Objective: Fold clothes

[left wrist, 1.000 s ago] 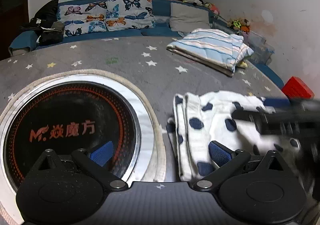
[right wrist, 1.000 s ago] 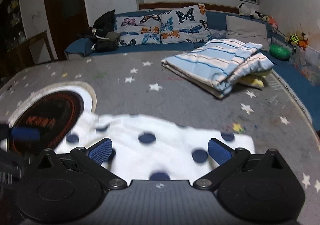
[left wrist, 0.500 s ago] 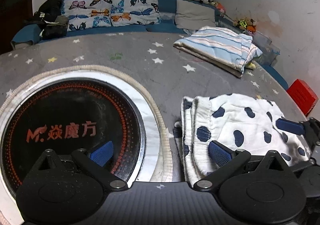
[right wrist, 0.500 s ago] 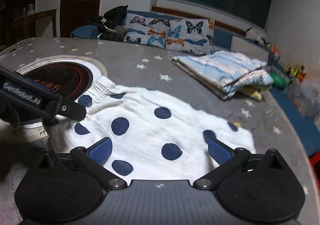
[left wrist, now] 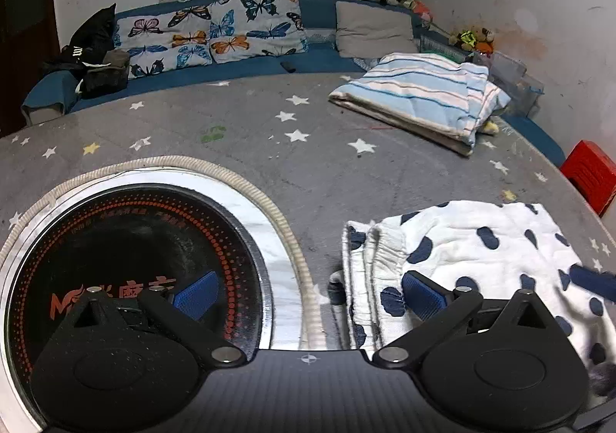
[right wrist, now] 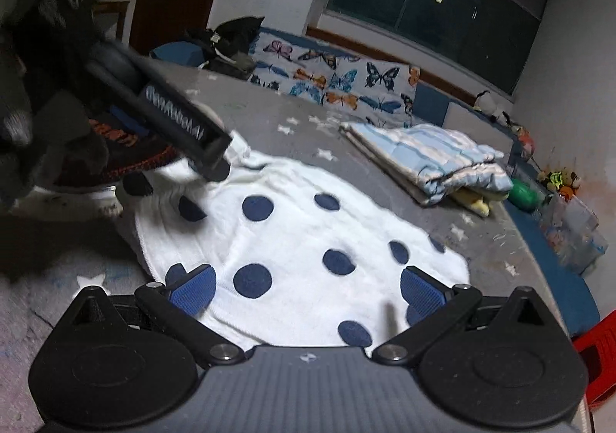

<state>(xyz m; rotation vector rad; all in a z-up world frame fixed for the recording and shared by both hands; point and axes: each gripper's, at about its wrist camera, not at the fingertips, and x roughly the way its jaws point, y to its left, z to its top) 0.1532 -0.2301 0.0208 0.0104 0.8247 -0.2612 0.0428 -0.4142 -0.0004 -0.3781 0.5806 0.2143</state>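
Observation:
A white garment with dark blue dots (left wrist: 473,244) lies folded flat on the grey star-patterned table (left wrist: 308,148), its gathered waistband toward the left. My left gripper (left wrist: 308,294) is open, its right pad over the waistband and its left pad over the black cooktop. My right gripper (right wrist: 308,288) is also open, with both pads low over the garment (right wrist: 292,232) near its front edge. In the right wrist view the left gripper (right wrist: 181,125) reaches in from the upper left, blurred, its tip at the waistband. A blurred blue pad (left wrist: 593,281) of the right gripper shows at the right edge of the left wrist view.
A round black induction cooktop (left wrist: 134,259) is set into the table at the left. A folded striped blanket (left wrist: 419,101) lies at the far right of the table. Butterfly pillows (left wrist: 215,32) line the bench behind. A red stool (left wrist: 589,175) stands past the right edge.
The right gripper has drawn back toward the garment's near right edge and tilted. The left gripper stays at the waistband and now fills the upper left of the right view. The garment lies flatter.

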